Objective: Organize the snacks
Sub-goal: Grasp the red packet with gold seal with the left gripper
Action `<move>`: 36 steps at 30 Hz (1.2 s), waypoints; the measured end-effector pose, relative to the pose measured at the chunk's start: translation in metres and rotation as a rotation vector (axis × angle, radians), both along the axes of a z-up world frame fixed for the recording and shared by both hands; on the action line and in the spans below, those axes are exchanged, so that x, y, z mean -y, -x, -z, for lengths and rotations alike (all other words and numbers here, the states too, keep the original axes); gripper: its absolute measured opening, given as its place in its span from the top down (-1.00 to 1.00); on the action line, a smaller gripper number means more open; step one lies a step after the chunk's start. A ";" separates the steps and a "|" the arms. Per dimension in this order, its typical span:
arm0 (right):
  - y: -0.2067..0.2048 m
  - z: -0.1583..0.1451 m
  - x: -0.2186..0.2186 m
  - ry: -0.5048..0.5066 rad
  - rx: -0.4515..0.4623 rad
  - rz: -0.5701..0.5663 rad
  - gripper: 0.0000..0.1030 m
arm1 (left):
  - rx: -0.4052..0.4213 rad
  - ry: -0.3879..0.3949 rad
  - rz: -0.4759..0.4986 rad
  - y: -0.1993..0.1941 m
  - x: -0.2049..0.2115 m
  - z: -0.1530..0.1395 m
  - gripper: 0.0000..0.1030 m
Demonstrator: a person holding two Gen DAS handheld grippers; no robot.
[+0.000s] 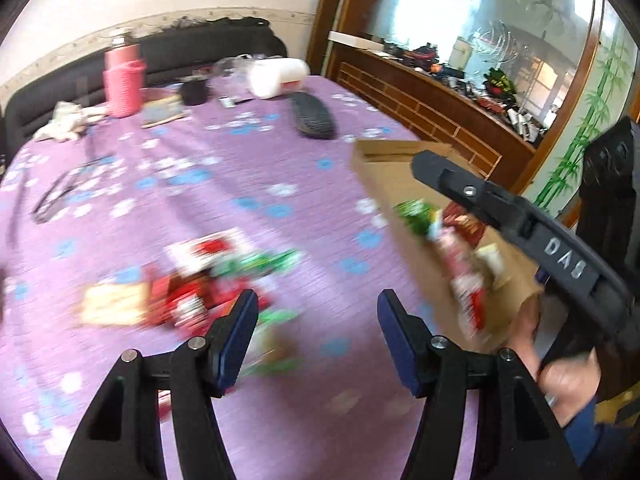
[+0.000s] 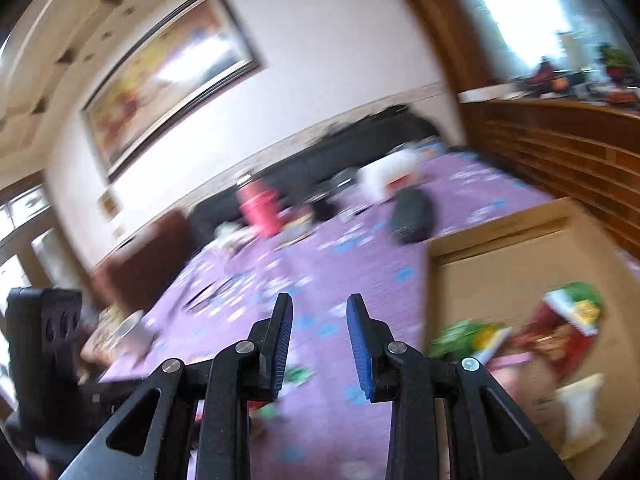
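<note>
Mid-sort, by the look of it: some snack packets already sit in the cardboard box [image 1: 400, 200] at the right of the table, green, red & white ones, while a loose pile of snack packets [image 1: 188, 288] lies on the purple floral tablecloth [image 1: 240, 184], just ahead of the left gripper [image 1: 316, 332]. That gripper is spread wide w/ nothing between its blue pads. The right gripper [image 2: 320, 344] is also parted & empty, hanging over the cloth beside the box's near-left wall, packets inside the box [image 2: 520, 332] off to its right.

Next move, I'd guess: left one drops onto a packet in the pile, pinches it, carries it over the box wall. Everything's blurred, so which packet I can't say.

Around: pink thermos [image 1: 122, 76], black keyboard [image 1: 312, 114], white paper roll [image 1: 278, 76], small dark cup [image 1: 195, 91], all at the far end, well apart from the pile. The box wall & the other gripper's body are the only real obstacles on the way.
</note>
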State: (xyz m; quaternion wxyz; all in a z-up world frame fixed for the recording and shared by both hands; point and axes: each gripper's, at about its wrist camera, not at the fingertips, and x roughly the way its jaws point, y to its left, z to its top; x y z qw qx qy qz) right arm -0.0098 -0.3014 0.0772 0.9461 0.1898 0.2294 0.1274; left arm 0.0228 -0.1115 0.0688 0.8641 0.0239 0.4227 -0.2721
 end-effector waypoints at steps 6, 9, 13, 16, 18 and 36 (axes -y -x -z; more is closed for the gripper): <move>-0.006 0.010 -0.024 0.034 -0.028 -0.107 0.39 | -0.043 -0.020 -0.045 -0.005 -0.065 0.022 -0.18; -0.014 0.016 -0.023 0.023 -0.052 -0.112 0.39 | -0.037 -0.040 -0.013 -0.004 -0.072 0.033 -0.19; -0.019 0.020 -0.018 -0.007 -0.077 -0.123 0.39 | -0.002 -0.086 0.032 -0.005 -0.064 0.043 -0.33; -0.013 0.016 -0.020 0.002 -0.077 -0.139 0.39 | -0.002 -0.139 0.042 -0.006 -0.058 0.052 -0.33; -0.013 0.015 -0.024 0.012 -0.078 -0.154 0.39 | 0.013 -0.170 0.049 -0.004 -0.055 0.055 -0.20; -0.033 0.064 -0.082 0.090 -0.351 -0.376 0.39 | 0.079 -0.104 -0.083 -0.007 -0.071 0.039 0.66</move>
